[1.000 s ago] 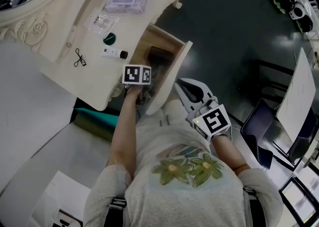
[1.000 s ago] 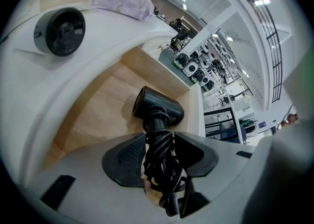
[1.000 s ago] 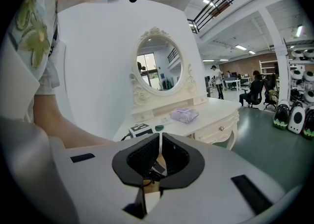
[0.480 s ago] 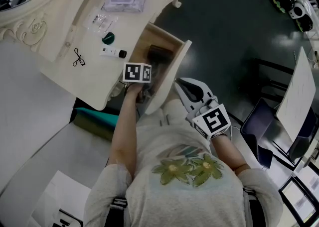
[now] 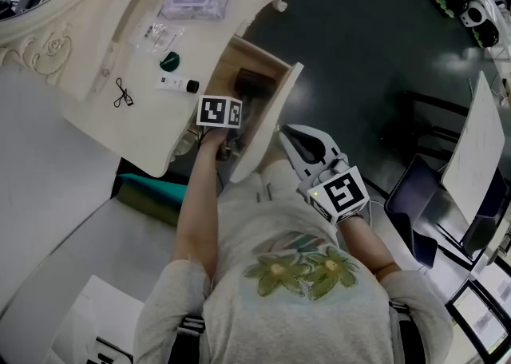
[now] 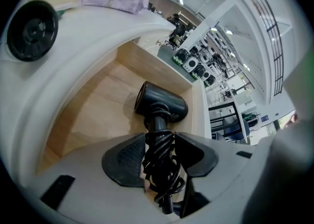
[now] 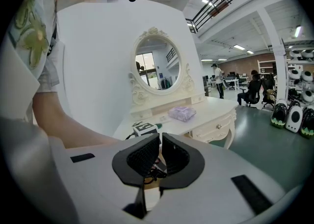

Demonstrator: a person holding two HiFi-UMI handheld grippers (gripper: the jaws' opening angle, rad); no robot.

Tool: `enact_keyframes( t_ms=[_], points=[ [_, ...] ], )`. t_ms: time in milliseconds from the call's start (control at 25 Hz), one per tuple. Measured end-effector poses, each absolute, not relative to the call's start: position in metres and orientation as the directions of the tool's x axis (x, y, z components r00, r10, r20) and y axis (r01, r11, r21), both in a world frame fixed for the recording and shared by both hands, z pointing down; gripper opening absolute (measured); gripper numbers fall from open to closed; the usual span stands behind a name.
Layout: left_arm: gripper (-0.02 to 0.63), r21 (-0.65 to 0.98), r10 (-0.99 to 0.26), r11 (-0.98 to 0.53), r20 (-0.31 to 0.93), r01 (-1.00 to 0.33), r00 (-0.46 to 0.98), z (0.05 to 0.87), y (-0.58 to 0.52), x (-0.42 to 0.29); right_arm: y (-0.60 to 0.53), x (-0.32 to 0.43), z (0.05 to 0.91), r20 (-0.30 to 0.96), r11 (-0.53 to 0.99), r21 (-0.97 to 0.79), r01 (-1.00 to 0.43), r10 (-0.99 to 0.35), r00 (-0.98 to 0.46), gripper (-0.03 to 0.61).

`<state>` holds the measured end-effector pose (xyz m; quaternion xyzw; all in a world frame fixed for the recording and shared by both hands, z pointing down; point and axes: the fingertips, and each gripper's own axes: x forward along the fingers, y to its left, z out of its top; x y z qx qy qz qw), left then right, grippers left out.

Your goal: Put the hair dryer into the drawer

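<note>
Two grippers, barely changed from a second ago. The left gripper (image 6: 159, 144) still clamps the cord-wrapped handle of the hair dryer (image 6: 161, 101), whose head lies in the open drawer (image 6: 93, 110) at frame centre. The right gripper (image 7: 160, 143), lower right in the head view, stays empty, its jaws nearly together.
</note>
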<state>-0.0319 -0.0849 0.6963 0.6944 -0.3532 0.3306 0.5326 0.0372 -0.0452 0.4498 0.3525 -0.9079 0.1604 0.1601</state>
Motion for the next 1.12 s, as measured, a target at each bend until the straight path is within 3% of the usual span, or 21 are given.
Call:
enact_keyframes(
  t_ms=[1120],
  points=[
    [0.192,0.518,-0.147,-0.241,0.816,-0.821,0.559,0.715,-0.085,-0.03,-0.037,0.038,0.46,0.424,0.672,-0.194,-0.715,-0.6,-0.678,0.026]
  ],
)
